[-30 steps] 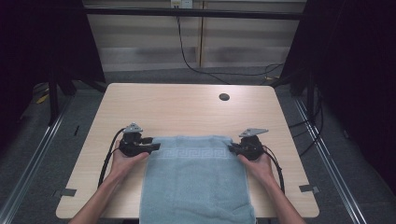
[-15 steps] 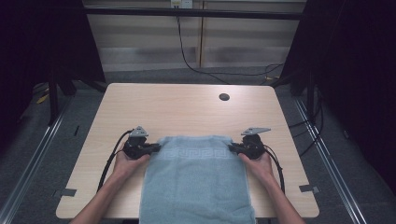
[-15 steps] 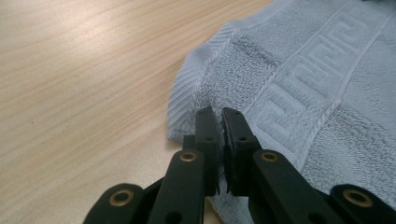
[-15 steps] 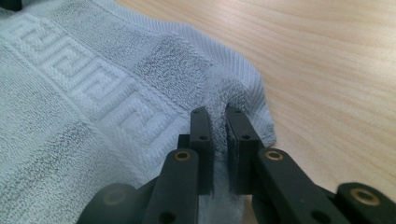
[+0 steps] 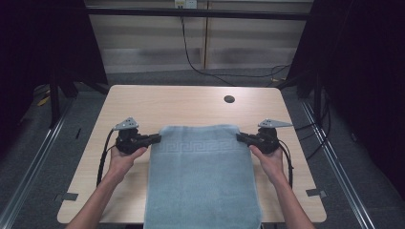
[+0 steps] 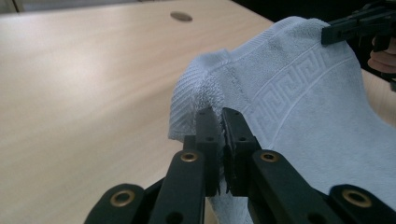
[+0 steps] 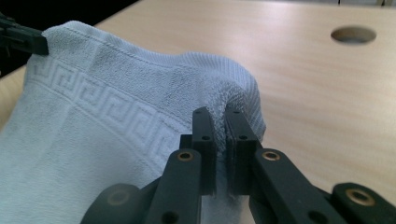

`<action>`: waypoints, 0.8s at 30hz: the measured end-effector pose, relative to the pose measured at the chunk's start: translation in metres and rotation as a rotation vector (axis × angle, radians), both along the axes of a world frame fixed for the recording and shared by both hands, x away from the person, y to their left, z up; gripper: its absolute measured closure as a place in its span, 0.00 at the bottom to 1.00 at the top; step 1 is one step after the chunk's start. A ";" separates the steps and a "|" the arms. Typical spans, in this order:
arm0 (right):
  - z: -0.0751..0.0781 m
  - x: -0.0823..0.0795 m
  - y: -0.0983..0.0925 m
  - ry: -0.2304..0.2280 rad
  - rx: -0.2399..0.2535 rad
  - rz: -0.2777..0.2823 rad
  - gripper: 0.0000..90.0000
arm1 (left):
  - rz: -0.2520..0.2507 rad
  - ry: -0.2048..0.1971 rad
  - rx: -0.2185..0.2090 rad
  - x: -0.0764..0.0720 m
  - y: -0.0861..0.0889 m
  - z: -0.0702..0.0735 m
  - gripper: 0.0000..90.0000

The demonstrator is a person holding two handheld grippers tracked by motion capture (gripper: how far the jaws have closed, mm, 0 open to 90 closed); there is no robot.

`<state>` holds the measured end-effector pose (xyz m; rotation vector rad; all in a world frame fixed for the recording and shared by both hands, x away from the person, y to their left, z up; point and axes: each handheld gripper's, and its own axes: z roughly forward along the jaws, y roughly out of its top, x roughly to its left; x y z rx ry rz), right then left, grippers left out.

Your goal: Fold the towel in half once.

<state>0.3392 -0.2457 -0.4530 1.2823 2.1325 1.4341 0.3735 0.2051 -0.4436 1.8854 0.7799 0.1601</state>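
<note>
Surroundings: dark curtains on both sides, pale wall panels behind, a black cable (image 5: 191, 52) hanging down the wall to the grey floor.
Table (image 5: 143, 102): light wood, rounded corners, with a round hole (image 5: 229, 99) near the far edge, right of the middle.
Towel (image 5: 203, 176): pale blue, spread flat along the middle of the table, near end hanging over the near edge; a key-pattern band (image 5: 198, 145) woven across it close to the far edge.
Far corners of towel: both lifted a little off the wood and bunched, seen in the two gripper views.
Left gripper (image 5: 154, 138): lay at the far left corner of the towel, jaws pressed nearly together with the corner hem pinched between them (image 6: 220, 125); grey plate on top, black cable looping back along the forearm.
Right gripper (image 5: 242, 137): lay at the far right corner, jaws closed tight on the folded corner cloth (image 7: 219, 122); grey plate on top also.
Left hand (image 5: 123, 160): wrapped around the left gripper body, forearm coming from the bottom edge.
Right hand (image 5: 268, 160): held the right gripper in the same way, on the other side of the towel.
Hole in right gripper view (image 7: 353, 34): well apart from the towel, on bare wood.
</note>
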 end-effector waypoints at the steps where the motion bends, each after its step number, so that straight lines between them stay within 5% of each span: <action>1: 0.004 0.000 0.000 -0.010 0.004 0.001 0.94 | -0.002 -0.010 -0.006 0.001 0.001 0.008 0.96; 14: 0.106 0.018 0.001 -0.207 0.043 -0.018 0.95 | 0.065 -0.201 -0.103 0.020 0.009 0.119 0.96; 24: 0.197 0.059 0.007 -0.314 0.049 -0.059 0.96 | 0.144 -0.271 -0.166 0.043 0.014 0.184 0.97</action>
